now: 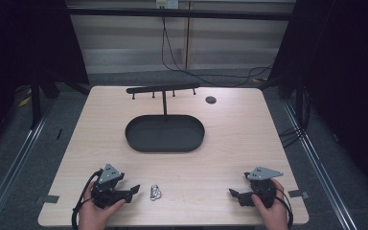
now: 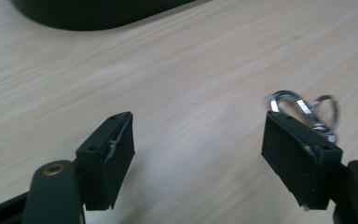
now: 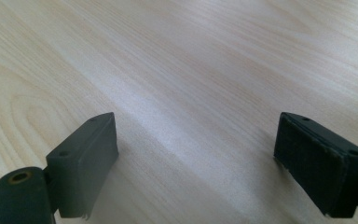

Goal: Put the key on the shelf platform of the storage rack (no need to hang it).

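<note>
Left gripper (image 1: pixel 133 189) stood open beside the small shiny metal key clip (image 1: pixel 155 192), presumably lined up for a grasp; right gripper (image 1: pixel 233 193) idled, open.

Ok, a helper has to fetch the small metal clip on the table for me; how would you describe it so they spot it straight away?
Start at the black oval tray mid-table, then come to the near edge. Beside the left gripper lies the metal clip, the one small shiny silver piece on the pale wood.
</note>
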Tool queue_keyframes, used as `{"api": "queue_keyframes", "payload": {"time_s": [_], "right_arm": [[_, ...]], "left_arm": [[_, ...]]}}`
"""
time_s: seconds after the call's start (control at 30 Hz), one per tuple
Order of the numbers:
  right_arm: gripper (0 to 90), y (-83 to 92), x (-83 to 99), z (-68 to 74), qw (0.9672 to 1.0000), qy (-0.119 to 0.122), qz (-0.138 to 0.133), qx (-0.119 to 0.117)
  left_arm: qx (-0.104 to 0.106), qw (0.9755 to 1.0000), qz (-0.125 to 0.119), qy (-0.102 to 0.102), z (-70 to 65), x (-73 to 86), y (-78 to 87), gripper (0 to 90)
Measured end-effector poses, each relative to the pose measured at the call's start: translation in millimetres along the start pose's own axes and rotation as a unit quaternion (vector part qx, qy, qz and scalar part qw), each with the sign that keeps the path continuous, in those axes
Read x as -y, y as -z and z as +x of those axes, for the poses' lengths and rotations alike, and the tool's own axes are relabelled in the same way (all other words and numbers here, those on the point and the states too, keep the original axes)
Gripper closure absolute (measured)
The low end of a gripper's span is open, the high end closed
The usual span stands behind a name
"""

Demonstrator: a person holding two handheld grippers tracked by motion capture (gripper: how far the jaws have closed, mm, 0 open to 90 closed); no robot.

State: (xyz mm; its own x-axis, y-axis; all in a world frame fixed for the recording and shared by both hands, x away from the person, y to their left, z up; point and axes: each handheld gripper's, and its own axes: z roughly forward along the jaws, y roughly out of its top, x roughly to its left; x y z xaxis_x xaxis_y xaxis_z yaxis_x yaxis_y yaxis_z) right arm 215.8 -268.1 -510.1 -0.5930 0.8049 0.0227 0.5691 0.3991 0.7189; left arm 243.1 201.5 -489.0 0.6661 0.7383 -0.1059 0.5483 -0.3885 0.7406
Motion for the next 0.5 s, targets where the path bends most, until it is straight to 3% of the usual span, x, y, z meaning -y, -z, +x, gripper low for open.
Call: {"api": "queue_keyframes", "payload": {"time_s": [0.5], "right_arm": [[12.8,0.0,0.0,0.0,1.0000,0.000,0.000,0.000]], "left_arm": [[0.038,0.9990,0.007,-0.023,-26.4,-13.0,-7.3,25.3]]}}
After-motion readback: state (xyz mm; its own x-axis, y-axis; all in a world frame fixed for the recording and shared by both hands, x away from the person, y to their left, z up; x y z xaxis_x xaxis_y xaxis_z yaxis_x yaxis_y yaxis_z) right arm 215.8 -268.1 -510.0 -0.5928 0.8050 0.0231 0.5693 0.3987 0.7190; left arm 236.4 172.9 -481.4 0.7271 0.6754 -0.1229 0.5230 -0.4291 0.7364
